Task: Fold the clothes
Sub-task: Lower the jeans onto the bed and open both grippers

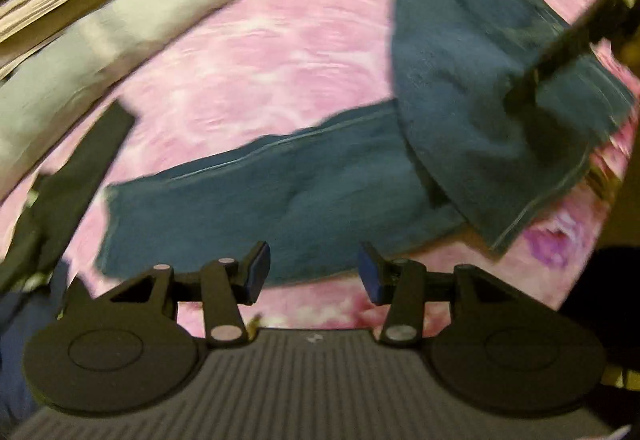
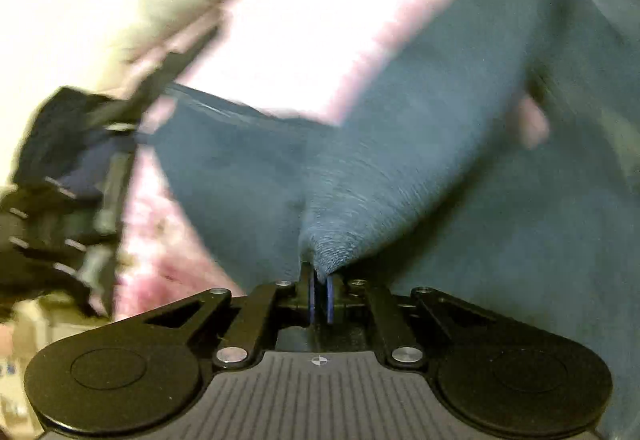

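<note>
Right gripper [image 2: 320, 290] is clamped on the teal garment [image 2: 420, 168], lifting a fold just ahead; left gripper [image 1: 314, 272] hangs half-open, empty, above its lower edge on the bed [image 1: 260, 52]. Folding barely begun.

Motion blur smears both views. From the left tool [image 1: 314, 272], the pale bedding [image 1: 92, 40] far ahead to its left is streaked, and its kind cannot be told. The other tool [image 1: 560, 52], ahead to its right, is a dark smear covering part of the teal garment [image 1: 280, 196]. At the right tool [image 2: 322, 292], the garment's pinched edge is hidden between the pads, and the cloth runs off the picture's right edge.
</note>
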Motion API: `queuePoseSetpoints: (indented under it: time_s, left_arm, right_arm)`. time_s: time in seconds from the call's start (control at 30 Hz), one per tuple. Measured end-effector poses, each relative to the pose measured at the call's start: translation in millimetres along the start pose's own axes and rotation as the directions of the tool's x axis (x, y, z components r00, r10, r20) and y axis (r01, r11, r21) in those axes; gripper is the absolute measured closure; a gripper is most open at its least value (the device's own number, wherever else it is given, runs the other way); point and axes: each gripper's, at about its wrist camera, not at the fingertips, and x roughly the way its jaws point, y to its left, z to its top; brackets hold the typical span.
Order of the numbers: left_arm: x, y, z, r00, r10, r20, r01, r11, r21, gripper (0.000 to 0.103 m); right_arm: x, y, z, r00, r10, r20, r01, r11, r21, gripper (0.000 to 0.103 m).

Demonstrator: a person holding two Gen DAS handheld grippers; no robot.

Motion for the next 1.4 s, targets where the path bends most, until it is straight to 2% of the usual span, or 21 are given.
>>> queuePoseSetpoints:
  time_s: [0.1,0.17,0.27,0.3,0.33,0.37,0.4,0.43,0.47,0.57,0.67,0.77,0.87,0.97,1.1,1.17,1.2,1.23,1.3,1.4]
  left_arm:
    - [-12,26,-15,0.998,0.062,0.009,-0.060,0.992,-0.114,0.060]
    - [-18,38,-24,0.995,0.096,0.006,-0.093,0.982,-0.165,0.060]
    - [-22,48,-36,0.992,0.128,-0.008,-0.127,0.970,-0.209,0.057]
    - [-21,48,-39,0.992,0.128,-0.015,-0.128,0.970,-0.209,0.056]
    - [-20,47,-42,0.992,0.126,-0.021,-0.127,0.970,-0.205,0.056]
    - [-18,44,-44,0.992,0.120,-0.025,-0.122,0.974,-0.193,0.056]
    - [-16,40,-45,0.993,0.112,-0.028,-0.115,0.977,-0.179,0.056]
    - [-13,36,-46,0.995,0.098,-0.027,-0.101,0.981,-0.164,0.056]
    - [-11,31,-47,0.996,0.082,-0.023,-0.085,0.985,-0.151,0.056]
    - [2,20,-40,1.000,0.024,-0.006,-0.024,0.995,-0.095,0.056]
    - [18,2,-26,1.000,-0.007,0.029,0.006,1.000,0.026,0.056]
    - [32,-18,-14,0.998,-0.016,0.067,0.002,0.979,0.204,0.056]
    - [44,-39,-7,0.996,-0.028,0.091,-0.008,0.929,0.370,0.056]
    - [52,-63,-2,0.996,-0.051,0.075,0.009,0.880,0.475,0.056]
    - [54,-101,14,0.995,-0.089,0.049,0.047,0.828,0.559,0.056]
    - [52,-128,23,0.993,-0.112,0.038,0.066,0.796,0.601,0.056]
    - [50,-141,26,0.988,-0.149,0.028,0.094,0.746,0.659,0.056]
    - [47,-156,29,0.973,-0.229,0.002,0.145,0.621,0.770,0.056]
    - [41,-186,33,0.966,-0.258,-0.018,0.167,0.570,0.804,0.056]
    - [32,-228,38,0.952,-0.301,-0.054,0.206,0.503,0.840,0.055]
  right_arm:
    - [-1,54,76,0.994,0.081,0.072,-0.075,0.994,-0.083,0.099]
    - [7,85,131,0.983,0.132,0.129,-0.116,0.985,-0.124,0.099]
    - [36,128,208,0.964,0.163,0.211,-0.128,0.977,-0.172,0.098]
    - [46,136,221,0.966,0.130,0.224,-0.087,0.977,-0.192,0.085]
    - [56,145,233,0.966,0.098,0.238,-0.046,0.976,-0.212,0.047]
    - [65,153,244,0.964,0.070,0.255,-0.010,0.973,-0.230,0.027]
    - [66,156,245,0.957,0.070,0.280,-0.001,0.971,-0.241,0.016]
    - [65,154,240,0.955,0.080,0.285,-0.008,0.969,-0.247,0.017]
    - [63,151,234,0.954,0.086,0.287,-0.012,0.969,-0.249,0.017]
    - [57,121,192,0.966,0.028,0.257,0.020,0.983,-0.183,0.017]
    - [34,67,125,0.970,-0.106,0.217,0.115,0.993,-0.031,0.017]
    - [1,4,55,0.949,-0.265,0.170,0.238,0.957,0.165,0.017]
    - [-50,-55,-20,0.896,-0.419,0.148,0.336,0.856,0.392,0.017]
    - [-100,-107,-92,0.834,-0.537,0.127,0.365,0.710,0.602,0.017]
    - [-137,-150,-172,0.802,-0.585,0.123,0.297,0.568,0.767,0.017]
    - [-139,-166,-200,0.813,-0.568,0.126,0.264,0.554,0.790,0.017]
    - [-137,-171,-212,0.819,-0.559,0.128,0.252,0.550,0.796,0.017]
    - [-134,-177,-223,0.825,-0.550,0.132,0.236,0.546,0.804,0.017]
    - [-130,-186,-239,0.832,-0.529,0.167,0.173,0.534,0.828,0.017]
    - [-131,-199,-250,0.812,-0.516,0.273,0.057,0.536,0.842,0.017]
